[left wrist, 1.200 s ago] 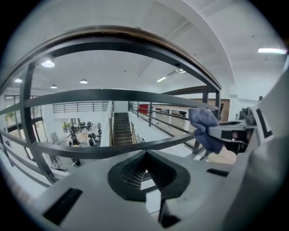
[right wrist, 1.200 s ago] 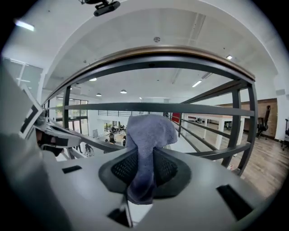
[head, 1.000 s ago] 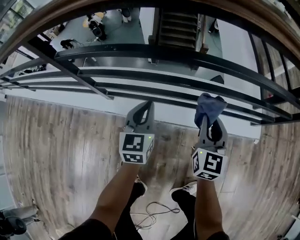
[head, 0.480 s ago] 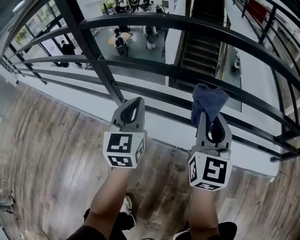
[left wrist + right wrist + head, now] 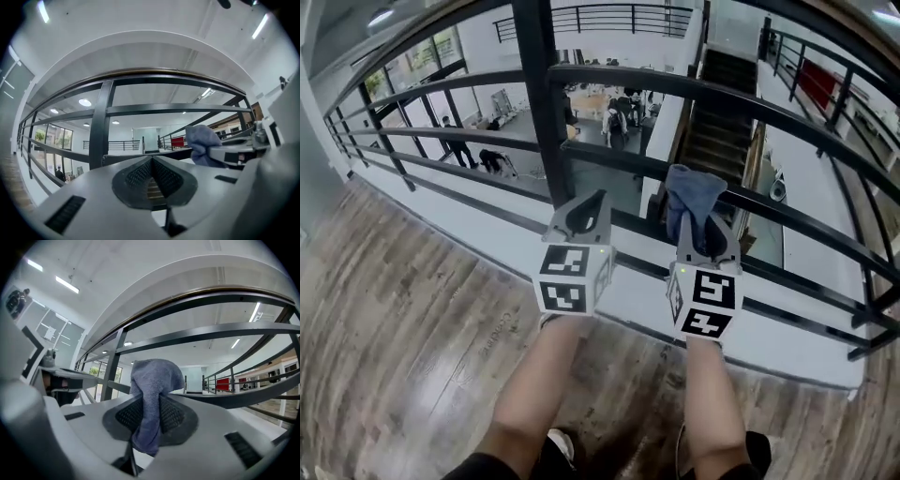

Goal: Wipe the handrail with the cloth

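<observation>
A wood-topped handrail arches above both grippers, with dark metal bars beneath it. A blue cloth bunches up out of my right gripper, which is shut on it; the cloth's tail hangs down between the pads. My left gripper sits beside it on the left, shut with its pads meeting and nothing between them. Both grippers point at the middle bars, below the handrail and apart from it. The cloth also shows at the right of the left gripper view.
A thick dark vertical post stands just left of the left gripper. Beyond the bars lies an open drop to a lower floor with people and a staircase. I stand on wood flooring.
The head view has tilted up along the railing. Both grippers have risen toward the bars and drawn closer together, and the cloth stays in the right one.
</observation>
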`<state>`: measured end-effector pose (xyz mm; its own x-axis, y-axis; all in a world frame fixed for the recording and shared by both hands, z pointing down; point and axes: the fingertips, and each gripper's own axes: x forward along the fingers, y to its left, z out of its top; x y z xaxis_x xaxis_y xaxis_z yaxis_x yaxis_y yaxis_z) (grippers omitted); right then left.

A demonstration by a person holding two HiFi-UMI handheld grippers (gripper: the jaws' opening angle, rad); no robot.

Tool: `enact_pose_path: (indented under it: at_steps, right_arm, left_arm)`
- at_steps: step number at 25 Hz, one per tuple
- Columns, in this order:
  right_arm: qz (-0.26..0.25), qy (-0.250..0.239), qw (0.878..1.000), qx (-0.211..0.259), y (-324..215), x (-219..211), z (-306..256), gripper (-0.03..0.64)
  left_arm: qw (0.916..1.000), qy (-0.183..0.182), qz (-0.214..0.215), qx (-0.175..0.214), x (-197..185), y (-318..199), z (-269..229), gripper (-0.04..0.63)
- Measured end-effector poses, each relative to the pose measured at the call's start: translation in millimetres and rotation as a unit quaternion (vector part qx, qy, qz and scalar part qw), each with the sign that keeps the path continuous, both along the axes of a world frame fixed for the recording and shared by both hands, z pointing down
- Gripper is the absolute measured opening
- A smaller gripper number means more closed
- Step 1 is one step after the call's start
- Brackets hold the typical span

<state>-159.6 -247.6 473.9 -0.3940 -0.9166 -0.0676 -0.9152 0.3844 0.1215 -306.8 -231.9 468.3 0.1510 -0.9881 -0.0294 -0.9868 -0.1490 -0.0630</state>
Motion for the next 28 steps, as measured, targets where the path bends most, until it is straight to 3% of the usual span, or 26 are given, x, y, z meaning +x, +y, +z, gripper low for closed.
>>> enact_pose_path:
  at_steps: [6, 15, 23, 28]
  right_arm:
    - [-0.028, 0.028, 0.999, -0.028, -45.6, -93.6, -31.0, 0.080]
    - [-0.064, 0.058, 0.989, -0.119, -109.0, -227.0, -35.9, 0.080]
    - [-0.052, 0.142, 0.975, -0.166, -119.6, -254.4, -20.5, 0.078]
    - [-0.035, 0.209, 0.967, -0.144, -122.1, -244.7, -24.0, 0.078]
  left_arm:
    - [0.9996, -0.011, 0.009, 0.024, -55.3, 4.5, -1.7, 0.002]
    - [0.9999, -0.006, -0.013, -0.009, -132.2, -2.1, 30.9, 0.002]
    - [0.9995, 0.000, -0.030, -0.008, -155.5, 2.6, 38.2, 0.002]
    - [0.9997, 0.005, -0.018, -0.013, -144.4, -1.3, 41.4, 0.001]
